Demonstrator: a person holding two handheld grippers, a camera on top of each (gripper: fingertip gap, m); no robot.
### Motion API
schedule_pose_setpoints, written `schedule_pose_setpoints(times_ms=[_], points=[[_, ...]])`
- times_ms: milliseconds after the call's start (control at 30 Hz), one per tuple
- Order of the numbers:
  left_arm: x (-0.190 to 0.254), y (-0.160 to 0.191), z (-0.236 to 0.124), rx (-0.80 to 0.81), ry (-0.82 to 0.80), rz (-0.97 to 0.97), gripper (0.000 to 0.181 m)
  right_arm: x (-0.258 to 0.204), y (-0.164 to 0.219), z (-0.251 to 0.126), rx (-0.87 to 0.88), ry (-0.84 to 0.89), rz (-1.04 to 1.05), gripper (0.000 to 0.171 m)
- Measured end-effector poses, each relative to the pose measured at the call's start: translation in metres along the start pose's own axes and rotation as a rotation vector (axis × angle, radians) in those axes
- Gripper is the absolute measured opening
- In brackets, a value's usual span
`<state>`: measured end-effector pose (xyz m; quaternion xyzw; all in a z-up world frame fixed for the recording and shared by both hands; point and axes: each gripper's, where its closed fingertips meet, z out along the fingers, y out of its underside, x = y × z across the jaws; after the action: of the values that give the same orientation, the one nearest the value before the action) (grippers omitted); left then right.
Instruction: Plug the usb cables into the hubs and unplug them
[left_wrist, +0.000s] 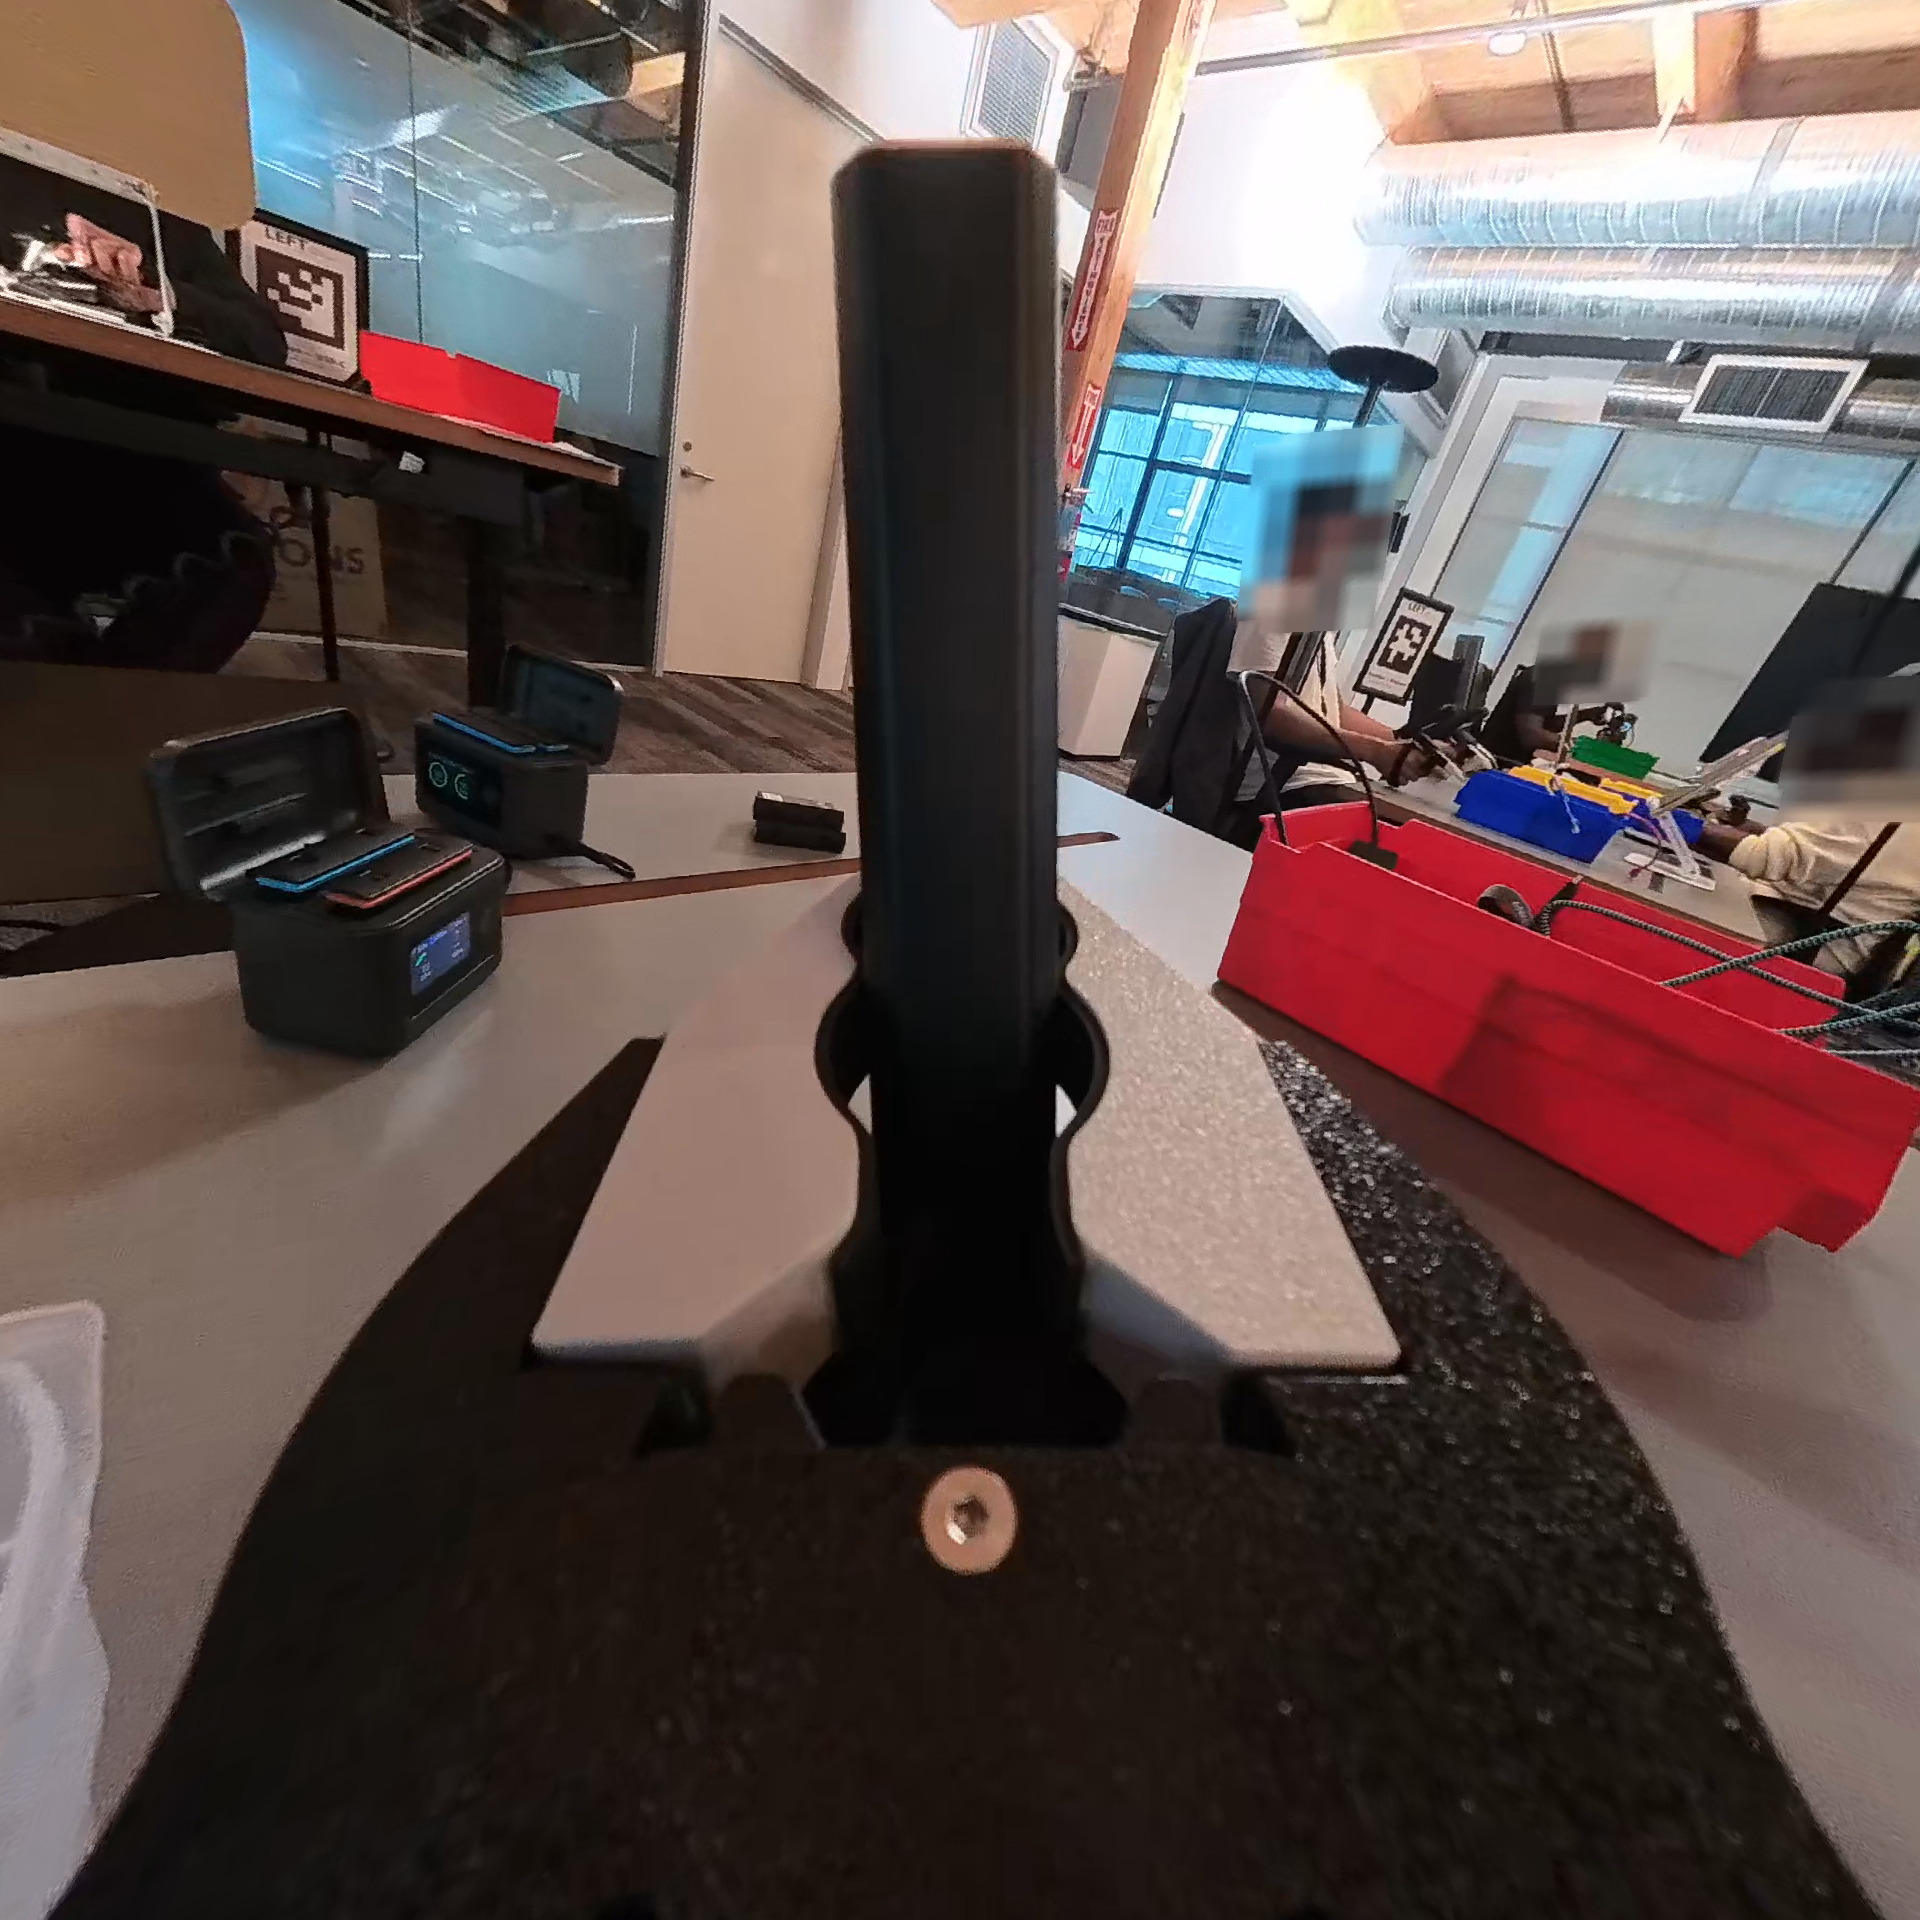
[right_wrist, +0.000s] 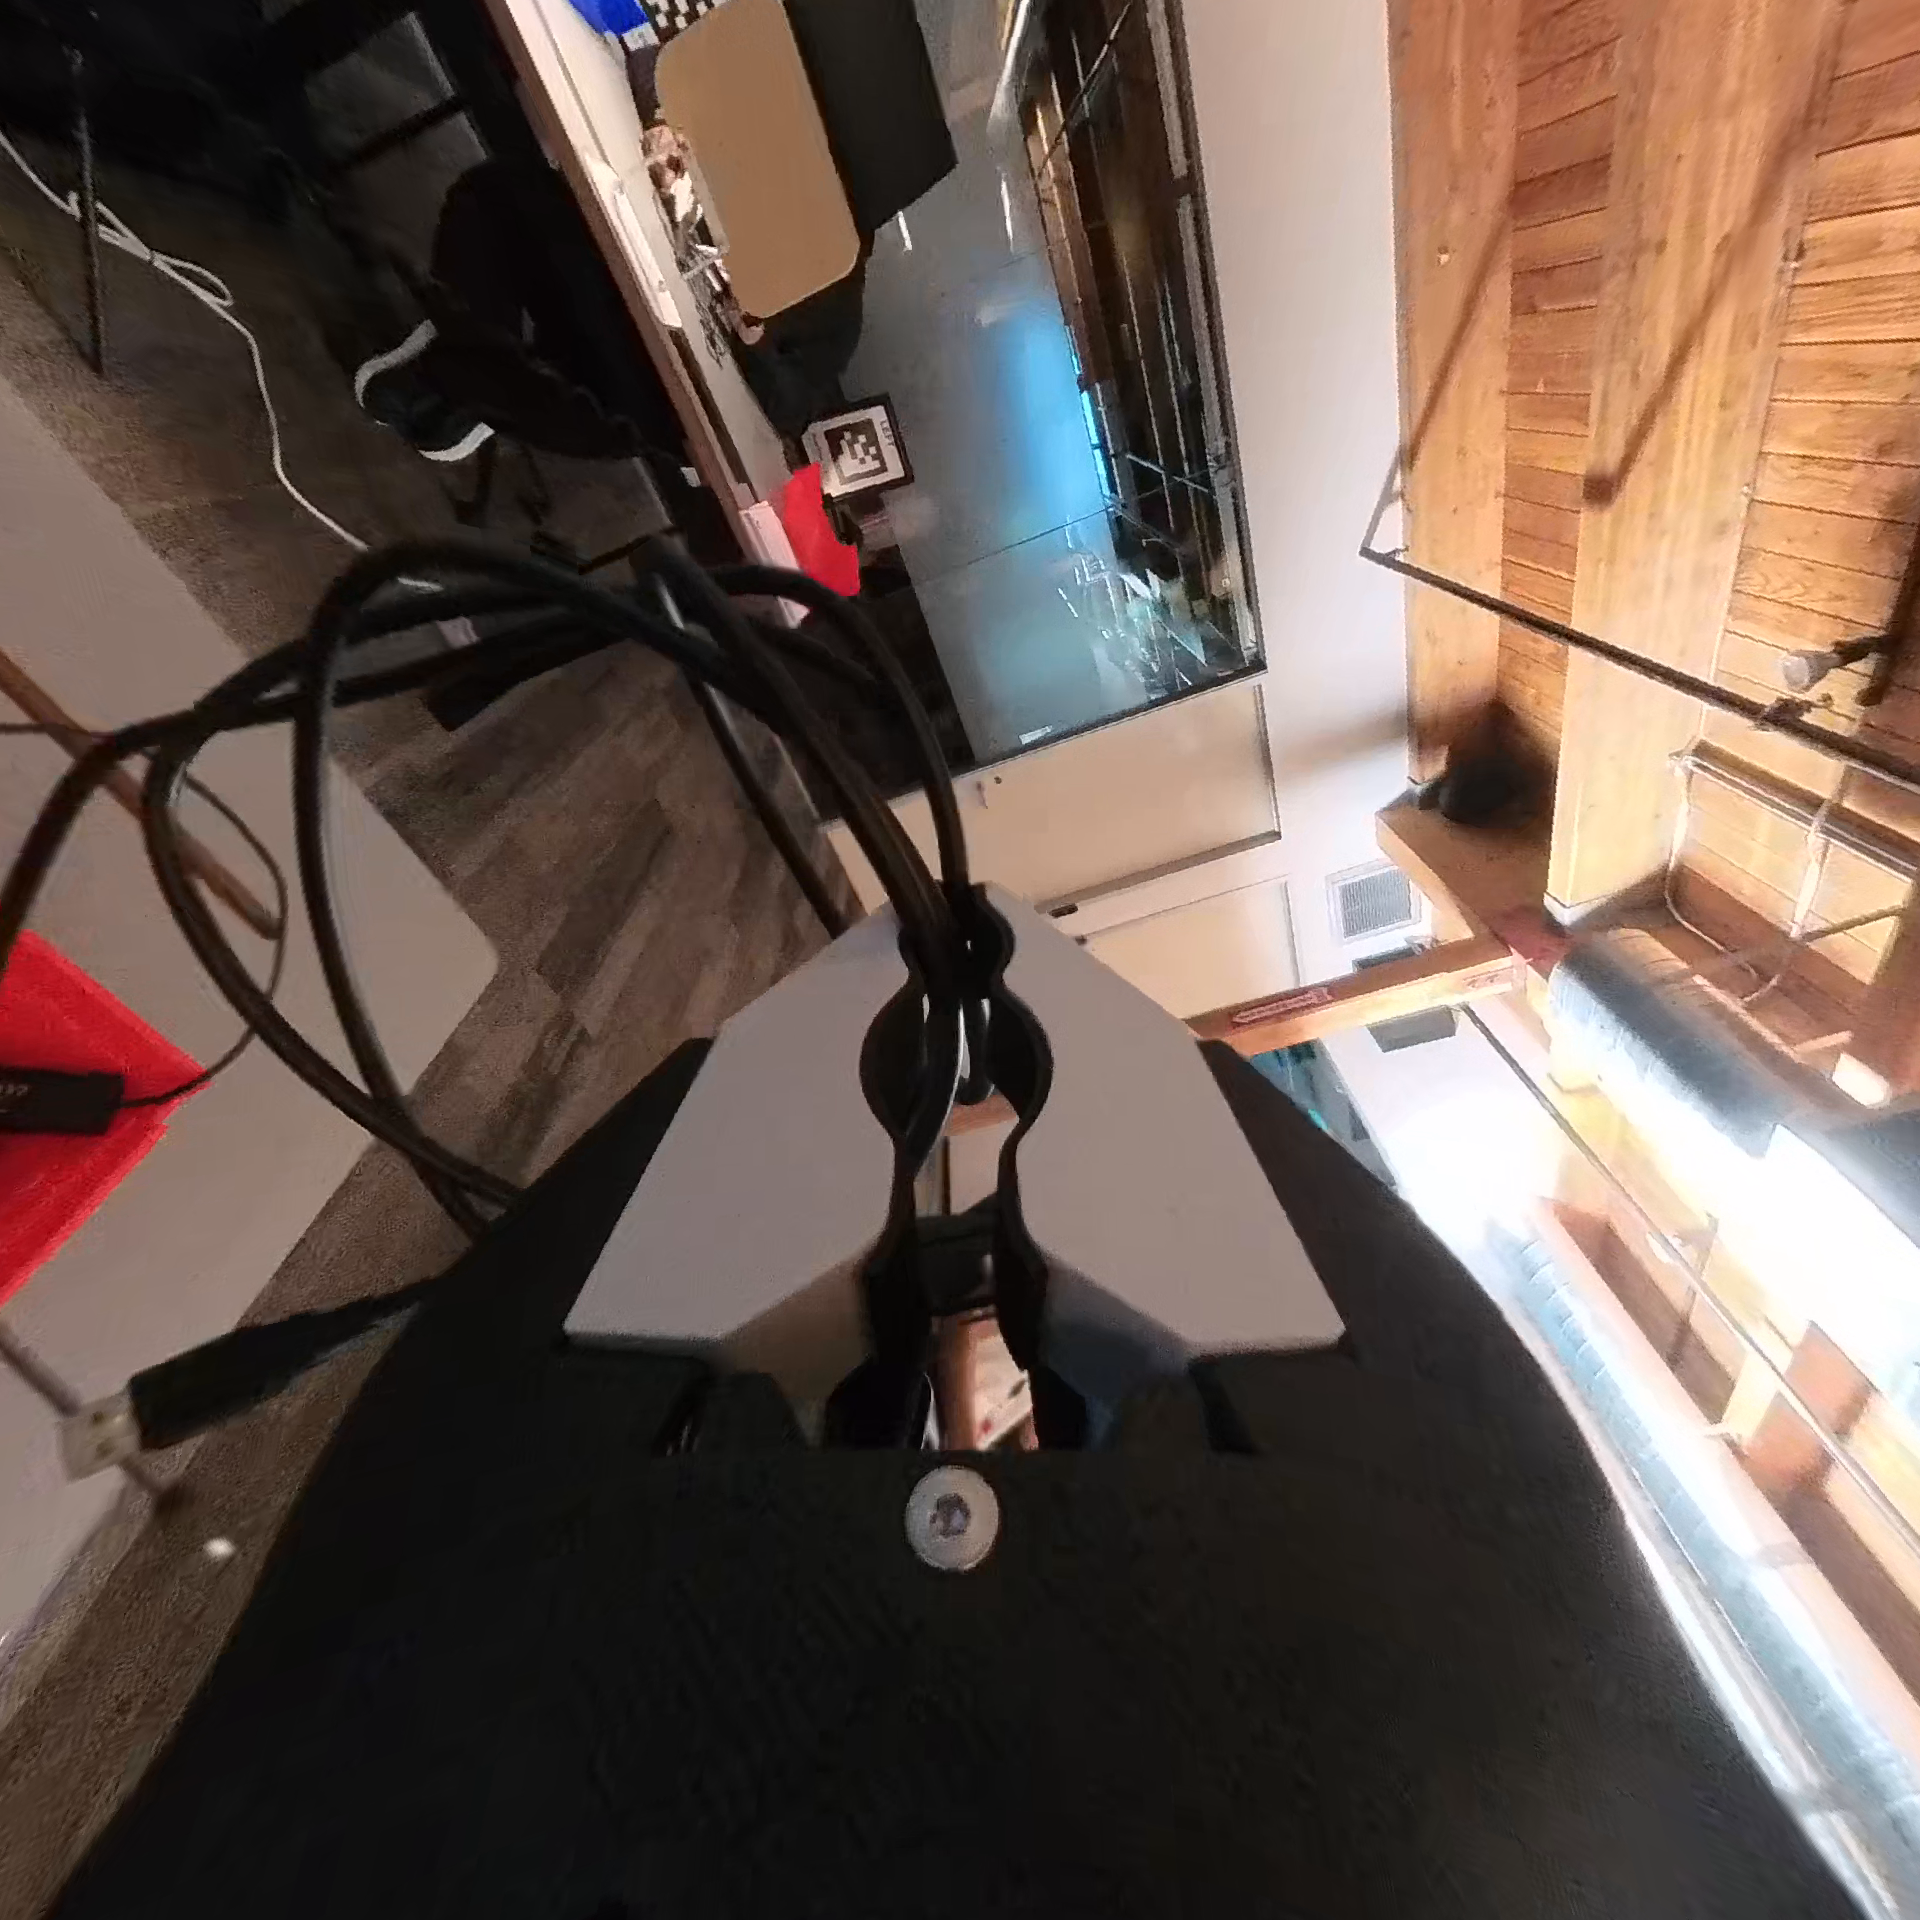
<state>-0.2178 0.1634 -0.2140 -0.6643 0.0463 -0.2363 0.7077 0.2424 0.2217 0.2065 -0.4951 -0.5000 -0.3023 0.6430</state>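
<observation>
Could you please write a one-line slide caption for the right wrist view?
Right gripper shut on a bundle of black USB cables, one plug dangling free.

Both grippers' jaws clamped tight

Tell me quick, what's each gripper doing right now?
Left gripper: shut on the black hub, held upright.
Right gripper: shut on the bundle of black USB cables.
</observation>
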Motion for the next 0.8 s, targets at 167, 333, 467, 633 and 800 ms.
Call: schedule_pose_setpoints(times_ms=[167, 333, 467, 633, 800], points=[[0.001, 0.000, 0.000, 0.005, 0.005, -0.007, 0.026, -0.049, 0.028, -0.002, -0.021, -0.072, -0.028, 0.002], [0.002, 0.004, 0.002, -0.009, 0.010, -0.009, 0.026, -0.095, 0.053, -0.005, -0.034, -0.139, -0.010, 0.002], [0.003, 0.007, 0.004, -0.019, 0.015, -0.010, 0.025, -0.133, 0.055, -0.006, 0.009, -0.185, 0.034, 0.002], [0.002, 0.006, 0.003, -0.016, 0.011, -0.007, 0.025, -0.215, 0.059, -0.001, 0.060, -0.136, -0.082, 0.001], [0.002, 0.006, 0.003, -0.015, 0.010, -0.007, 0.026, -0.324, 0.082, -0.007, 0.043, -0.077, -0.366, 0.002]])
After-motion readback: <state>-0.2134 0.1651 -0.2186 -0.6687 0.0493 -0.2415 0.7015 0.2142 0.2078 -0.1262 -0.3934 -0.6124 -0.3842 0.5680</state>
